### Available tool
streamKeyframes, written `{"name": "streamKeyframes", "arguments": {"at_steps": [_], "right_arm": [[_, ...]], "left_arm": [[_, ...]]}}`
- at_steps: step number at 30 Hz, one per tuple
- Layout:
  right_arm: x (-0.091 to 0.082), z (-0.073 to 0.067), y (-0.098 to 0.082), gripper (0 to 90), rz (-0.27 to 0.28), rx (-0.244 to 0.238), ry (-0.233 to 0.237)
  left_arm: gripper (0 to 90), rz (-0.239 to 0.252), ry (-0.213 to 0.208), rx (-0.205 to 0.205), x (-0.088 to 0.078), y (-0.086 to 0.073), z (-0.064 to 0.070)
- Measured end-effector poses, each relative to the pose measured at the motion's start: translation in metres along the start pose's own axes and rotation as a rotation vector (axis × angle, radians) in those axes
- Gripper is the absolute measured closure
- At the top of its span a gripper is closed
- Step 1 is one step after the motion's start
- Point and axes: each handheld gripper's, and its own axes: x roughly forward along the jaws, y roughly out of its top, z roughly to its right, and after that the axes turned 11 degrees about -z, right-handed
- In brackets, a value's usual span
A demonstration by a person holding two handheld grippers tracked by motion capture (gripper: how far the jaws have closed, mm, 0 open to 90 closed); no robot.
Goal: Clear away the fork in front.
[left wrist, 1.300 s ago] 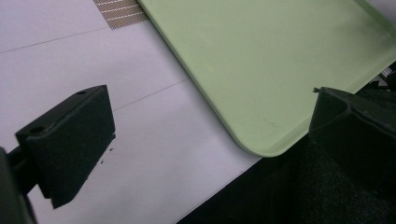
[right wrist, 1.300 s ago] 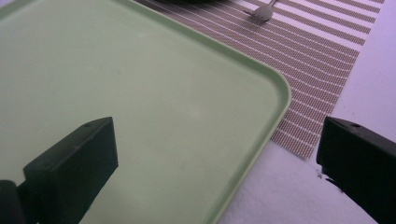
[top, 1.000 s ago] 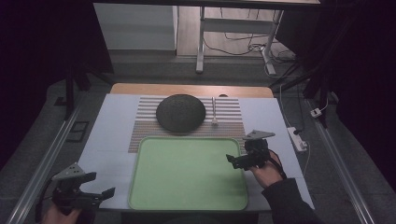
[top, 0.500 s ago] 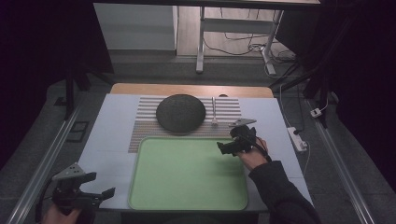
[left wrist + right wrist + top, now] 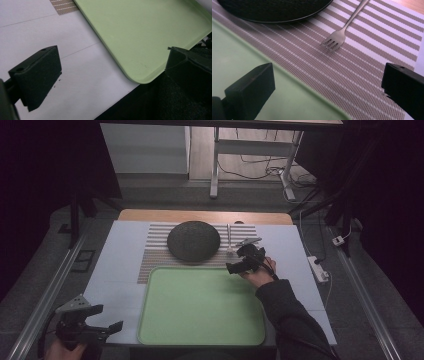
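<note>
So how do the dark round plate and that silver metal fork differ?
The dark round plate is wide, matte and textured; the silver metal fork is slim and shiny. The plate sits at the middle of the striped placemat; the fork lies to its right, nearer the right tongs. Both rest on that placemat, untouched.

Black blocky jaws, dark sleeve [image 5: 290,310]

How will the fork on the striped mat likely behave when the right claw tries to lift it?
The fork looks like thin, shiny metal, so it is probably stiff, light and somewhat slippery between the pads. It lies flat on the woven placemat, so the open right claw may struggle to get under it. Its flat shape makes rolling unlikely.
</note>
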Motion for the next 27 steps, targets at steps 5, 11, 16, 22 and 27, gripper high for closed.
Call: {"name": "streamKeyframes", "arguments": {"at_steps": [5,11,16,22,27], "right_arm": [[0.016,0.003,0.009,0.0,-0.019,-0.024,-0.034],[0.031,0.005,0.019,2.6,-0.032,-0.079,-0.073],[0.043,0.001,0.025,15.7,-0.049,-0.173,-0.135],[0.046,-0.001,0.029,32.1,-0.060,-0.210,-0.166],[0.047,-0.003,0.032,53.7,-0.075,-0.241,-0.147]], "left_arm": [[0.6,0.000,-0.001,0.000,0.000,0.000,0.000],[0.6,0.000,-0.003,0.000,0.000,0.000,0.000],[0.6,0.000,-0.004,0.000,0.000,0.000,0.000],[0.6,-0.001,-0.004,0.000,0.000,0.000,0.000],[0.6,-0.001,-0.004,0.000,0.000,0.000,0.000]]}}
